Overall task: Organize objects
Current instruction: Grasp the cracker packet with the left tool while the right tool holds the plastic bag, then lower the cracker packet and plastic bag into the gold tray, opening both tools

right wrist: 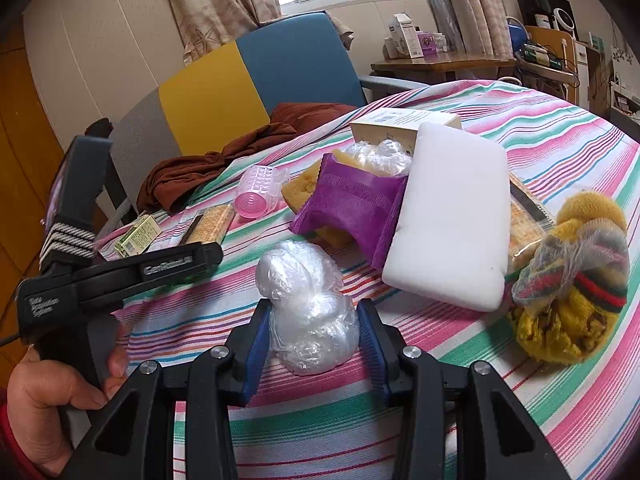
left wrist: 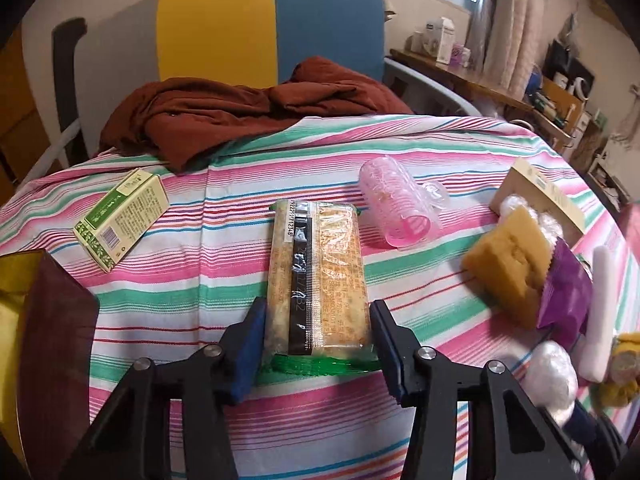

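Note:
My left gripper (left wrist: 318, 344) is shut on a cracker packet (left wrist: 318, 276) with a green end, its blue pads pressing both long sides on the striped cloth. The packet also shows far left in the right wrist view (right wrist: 212, 222). My right gripper (right wrist: 312, 336) is shut on a crumpled clear plastic bag (right wrist: 308, 316), pads touching both sides. The bag shows low right in the left wrist view (left wrist: 550, 376).
A green box (left wrist: 122, 218), a pink hair roller (left wrist: 394, 208), a yellow sponge (left wrist: 508, 264), a purple packet (right wrist: 348, 204), a white foam block (right wrist: 452, 216), a cream box (right wrist: 404, 124) and a yellow knit bundle (right wrist: 572, 280) lie on the striped cloth (left wrist: 200, 280). Brown cloth (left wrist: 240, 116) lies behind.

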